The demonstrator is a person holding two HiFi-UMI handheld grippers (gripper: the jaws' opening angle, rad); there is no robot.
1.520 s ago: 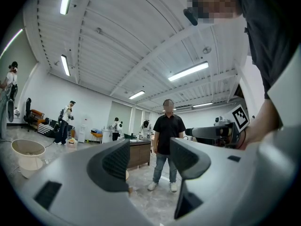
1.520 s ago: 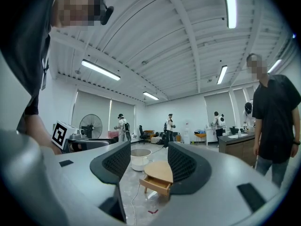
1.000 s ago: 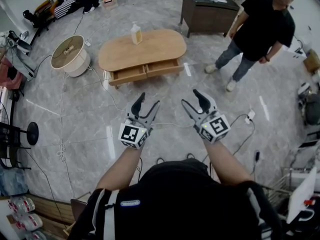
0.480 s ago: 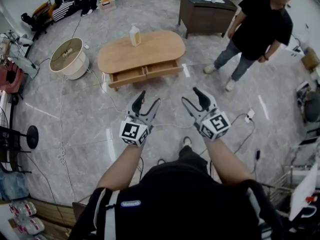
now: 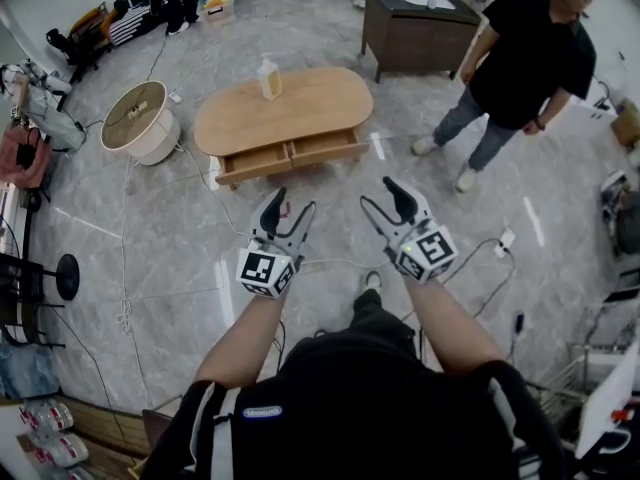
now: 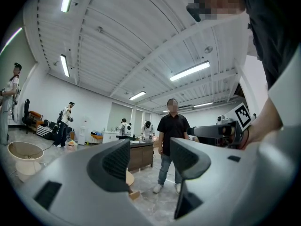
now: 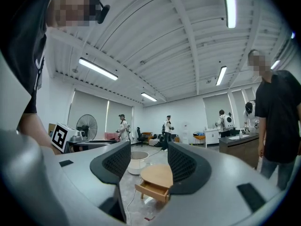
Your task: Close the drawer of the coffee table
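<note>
An oval wooden coffee table (image 5: 300,103) stands on the grey floor ahead of me. Its two front drawers (image 5: 290,154) are pulled out a little. In the right gripper view the table (image 7: 157,174) shows between the jaws with an open drawer (image 7: 152,189) at its end. My left gripper (image 5: 292,204) and right gripper (image 5: 385,194) are held side by side in the air, well short of the table, both open and empty. In the left gripper view only an edge of the table (image 6: 129,179) shows between the jaws.
A bottle (image 5: 269,75) stands on the table top. A round cream tub (image 5: 141,118) sits left of the table, with cables (image 5: 205,178) trailing across the floor. A person in black (image 5: 525,78) stands at the right by a dark desk (image 5: 415,23).
The view has shifted slightly; the table sits a touch lower and nearer in frame. Both grippers stay open in much the same pose. The standing person has shifted their feet.
</note>
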